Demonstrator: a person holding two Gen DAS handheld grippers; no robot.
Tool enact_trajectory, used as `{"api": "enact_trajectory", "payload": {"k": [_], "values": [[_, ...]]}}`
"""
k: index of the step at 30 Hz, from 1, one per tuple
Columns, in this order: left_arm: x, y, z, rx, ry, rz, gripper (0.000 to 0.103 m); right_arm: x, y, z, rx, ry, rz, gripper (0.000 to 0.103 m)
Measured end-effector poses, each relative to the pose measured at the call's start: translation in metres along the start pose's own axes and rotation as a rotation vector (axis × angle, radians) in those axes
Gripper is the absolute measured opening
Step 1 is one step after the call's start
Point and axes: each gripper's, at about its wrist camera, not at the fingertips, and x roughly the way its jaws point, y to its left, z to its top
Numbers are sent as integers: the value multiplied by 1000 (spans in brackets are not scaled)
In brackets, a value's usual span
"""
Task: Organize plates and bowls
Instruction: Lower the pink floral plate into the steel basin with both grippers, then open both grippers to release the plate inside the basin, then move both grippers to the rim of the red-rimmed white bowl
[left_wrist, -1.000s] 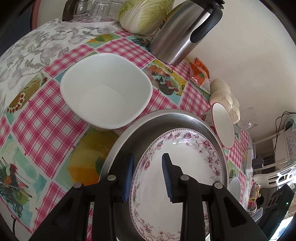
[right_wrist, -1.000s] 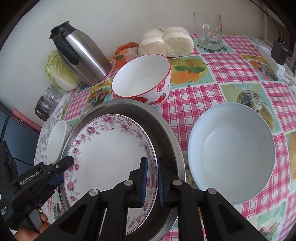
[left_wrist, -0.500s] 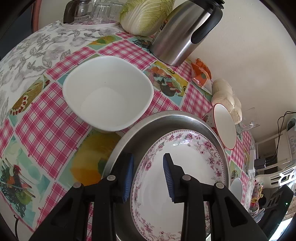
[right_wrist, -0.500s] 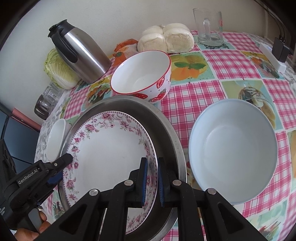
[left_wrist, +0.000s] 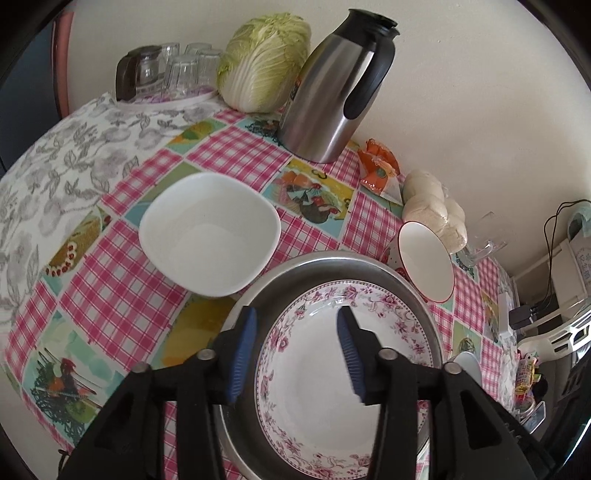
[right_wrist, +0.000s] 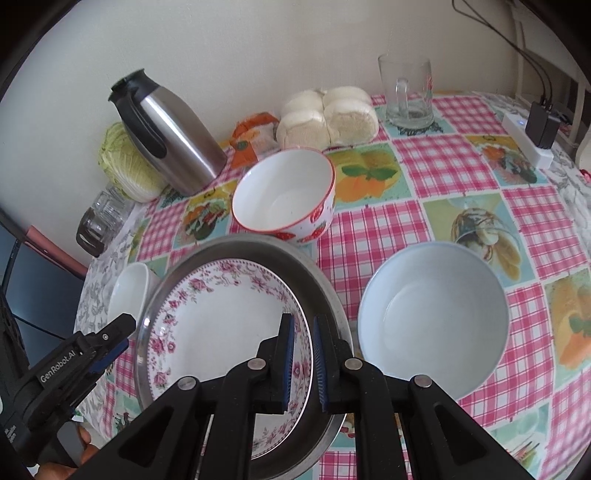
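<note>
Right gripper (right_wrist: 303, 360): jaws nearly together, above the plate's rim; whether they pinch it I cannot tell.
Left gripper (left_wrist: 297, 356): jaws apart, just been opening, over the plate's near rim, pads off it.
Plate (right_wrist: 221, 321): white, pink floral border, lying inside the steel pan (right_wrist: 325, 295).
Blue bowl (right_wrist: 432, 317): empty, just right of the pan.
Square bowl (left_wrist: 210, 232): white, empty, left of the pan.
Strawberry bowl (right_wrist: 284, 195): red rim, empty, behind the pan.
Far edge: jug (left_wrist: 332, 92), cabbage (left_wrist: 262, 59), buns (right_wrist: 328, 118).
Left view only: upturned glasses (left_wrist: 184, 70).
Right view only: glass mug (right_wrist: 408, 92), power strip (right_wrist: 528, 140).
</note>
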Motion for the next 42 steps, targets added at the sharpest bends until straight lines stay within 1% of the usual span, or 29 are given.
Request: {"api": "enact_trajectory", "payload": {"k": [1, 2, 3, 4, 5, 7, 9, 10, 12, 15, 16, 17, 18, 22, 24, 25, 26, 27, 28, 30, 37, 42], "values": [[-2, -1, 0, 7, -6, 9, 55, -3, 1, 1, 1, -10, -7, 13], [-3, -1, 1, 10, -6, 16, 58, -6, 1, 2, 2, -18, -14, 21], [-3, -1, 1, 14, -5, 24, 64, -9, 1, 3, 4, -25, -22, 30], [-3, -2, 1, 21, 0, 36, 69, -11, 1, 4, 3, -32, -31, 35], [-3, -3, 1, 29, 5, 45, 71, -13, 2, 5, -1, -39, -39, 40], [-1, -4, 0, 47, 15, 65, 74, -15, 3, 5, -9, -46, -51, 46], [1, -6, -1, 67, 25, 78, 77, -15, 5, 5, -17, -50, -54, 59], [2, -8, -2, 83, 30, 88, 80, -16, 6, 5, -21, -52, -54, 61], [4, -12, -4, 112, 37, 106, 81, -15, 8, 5, -29, -53, -60, 69], [7, -15, -5, 137, 43, 118, 82, -13, 10, 4, -41, -51, -69, 76], [7, -16, -6, 142, 43, 123, 84, -12, 9, 4, -44, -47, -71, 78], [7, -16, -6, 147, 42, 128, 86, -11, 9, 4, -45, -46, -74, 83], [7, -16, -6, 152, 41, 133, 90, -11, 9, 4, -47, -47, -77, 88], [7, -16, -6, 165, 30, 149, 91, -10, 8, 3, -53, -52, -83, 91], [8, -15, -6, 164, 28, 155, 92, -9, 8, 3, -53, -53, -87, 96], [8, -14, -6, 163, 27, 161, 92, -9, 8, 3, -53, -53, -89, 97], [9, -14, -6, 161, 28, 168, 94, -8, 8, 3, -53, -53, -91, 97], [9, -13, -6, 160, 29, 177, 100, -8, 8, 3, -55, -52, -92, 98], [9, -12, -6, 157, 25, 188, 103, -7, 8, 3, -56, -52, -93, 98], [8, -9, -6, 153, 13, 204, 103, -7, 8, 3, -61, -54, -95, 103], [6, -2, -3, 127, -9, 215, 103, -5, 10, 2, -77, -64, -111, 103], [8, -8, 0, 143, -26, 212, 103, -5, 9, 2, -76, -76, -107, 103]]}}
